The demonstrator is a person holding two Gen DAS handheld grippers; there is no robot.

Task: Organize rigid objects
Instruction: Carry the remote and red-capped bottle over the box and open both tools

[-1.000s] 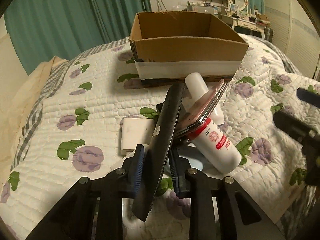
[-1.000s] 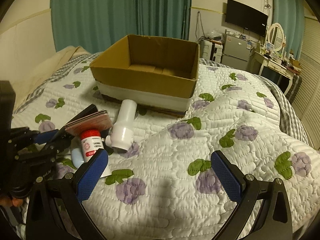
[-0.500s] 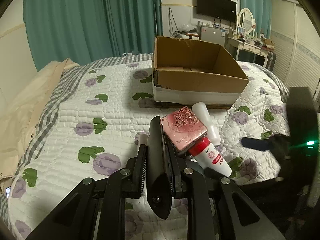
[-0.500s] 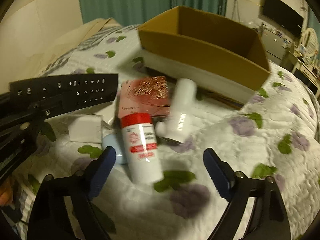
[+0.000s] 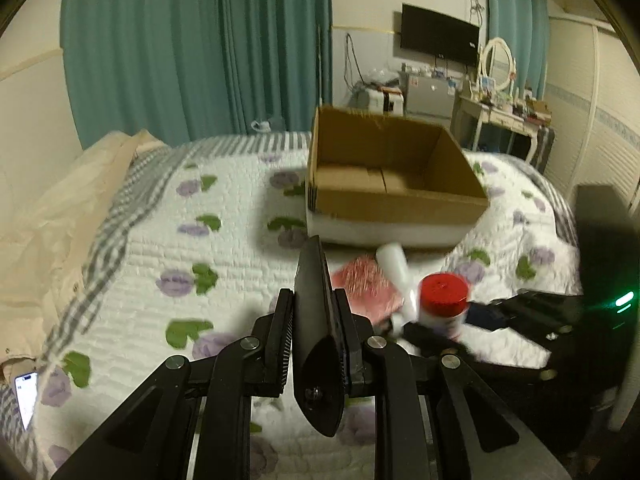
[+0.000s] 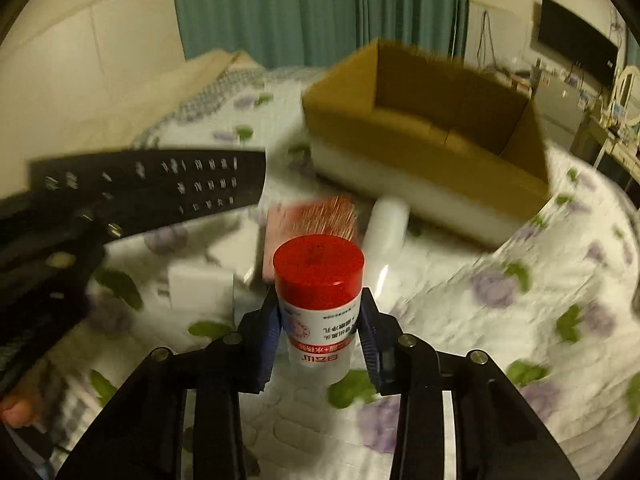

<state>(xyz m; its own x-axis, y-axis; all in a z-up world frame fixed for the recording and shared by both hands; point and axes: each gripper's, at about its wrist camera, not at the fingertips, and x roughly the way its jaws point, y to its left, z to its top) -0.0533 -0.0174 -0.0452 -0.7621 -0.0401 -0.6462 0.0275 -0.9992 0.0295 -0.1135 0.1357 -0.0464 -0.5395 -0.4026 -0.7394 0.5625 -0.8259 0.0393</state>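
The white quilted bed cover (image 5: 224,280) carries purple flowers with green leaves. The red-capped white plastic bottle (image 6: 318,300) has a red band, and the blurred flat case (image 6: 316,216) looks pink. The cardboard box (image 5: 384,184) is brown above a white base.

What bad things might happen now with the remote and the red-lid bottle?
The remote is pinched edge-on at one end by the left gripper, so it might swing or slip. The right gripper has just been closing on the bottle low down; it could tip. Both might bump near the box.
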